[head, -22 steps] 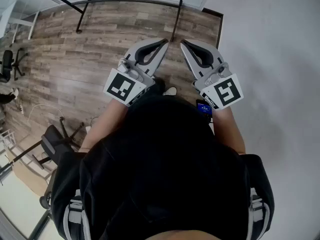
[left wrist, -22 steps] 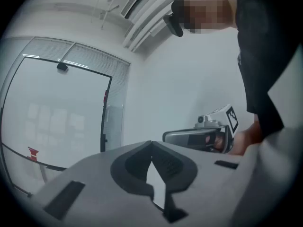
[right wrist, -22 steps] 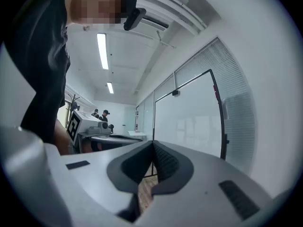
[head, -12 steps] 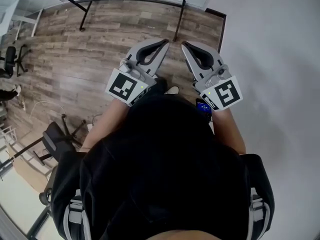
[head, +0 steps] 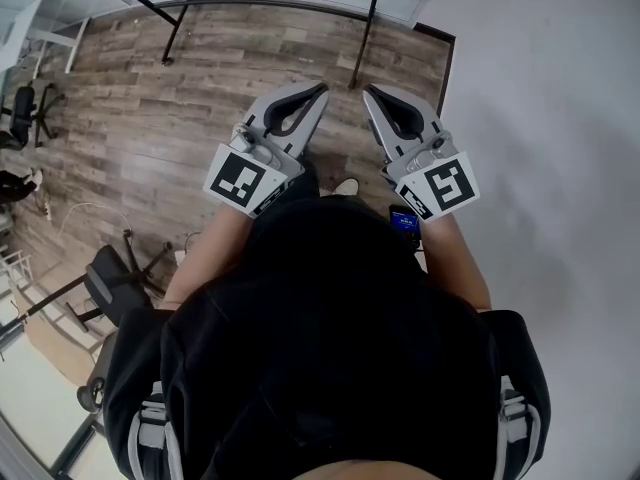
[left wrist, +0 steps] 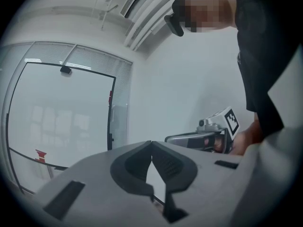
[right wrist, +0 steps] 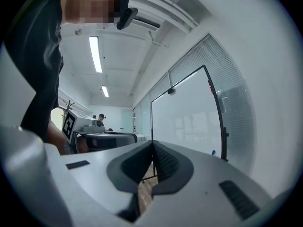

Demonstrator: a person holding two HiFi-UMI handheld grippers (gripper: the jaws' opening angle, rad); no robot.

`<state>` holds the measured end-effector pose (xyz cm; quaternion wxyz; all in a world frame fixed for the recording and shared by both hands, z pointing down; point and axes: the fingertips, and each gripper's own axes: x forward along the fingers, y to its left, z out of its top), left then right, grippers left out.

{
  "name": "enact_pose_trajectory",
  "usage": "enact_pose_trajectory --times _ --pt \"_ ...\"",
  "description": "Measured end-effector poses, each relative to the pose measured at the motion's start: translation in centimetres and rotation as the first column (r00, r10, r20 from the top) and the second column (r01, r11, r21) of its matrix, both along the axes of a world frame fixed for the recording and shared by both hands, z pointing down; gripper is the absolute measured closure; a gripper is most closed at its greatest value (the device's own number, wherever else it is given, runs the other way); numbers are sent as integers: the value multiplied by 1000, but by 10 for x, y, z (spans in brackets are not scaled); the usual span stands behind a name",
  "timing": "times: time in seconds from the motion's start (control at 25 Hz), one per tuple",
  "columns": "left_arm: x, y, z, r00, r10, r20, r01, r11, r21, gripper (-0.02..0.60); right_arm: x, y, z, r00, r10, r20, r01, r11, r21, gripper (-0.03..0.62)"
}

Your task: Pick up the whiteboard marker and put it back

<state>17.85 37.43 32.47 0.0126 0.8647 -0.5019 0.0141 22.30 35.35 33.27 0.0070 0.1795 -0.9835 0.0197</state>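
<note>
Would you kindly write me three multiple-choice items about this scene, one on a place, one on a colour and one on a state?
1. In the right gripper view, where is the whiteboard relative to the jaws?
A. to their left
B. to their right
C. beneath them

2. What colour is the floor?
A. green
B. white
C. brown wood

3. How do the jaws of the right hand-held gripper stand?
A. wide apart
B. shut with nothing between them
C. clamped on something

Answers:
1 B, since the board's black frame rises to the right of the jaws.
2 C, since the head view shows brown planks.
3 B, since the pads meet and only the room shows past them.
</note>
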Motion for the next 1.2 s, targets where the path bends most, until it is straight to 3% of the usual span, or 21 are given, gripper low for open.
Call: enact_pose_trajectory --times 0.48,1.2 --pt "-54 -56 0 999 25 -23 -25 1000 -6 577 -54 -59 2 1000 25 -16 -26 999 -28 594" --pt "-123 -150 10 987 135 -84 -137 991 -13 577 -127 -142 15 990 112 -81 -114 993 -29 593"
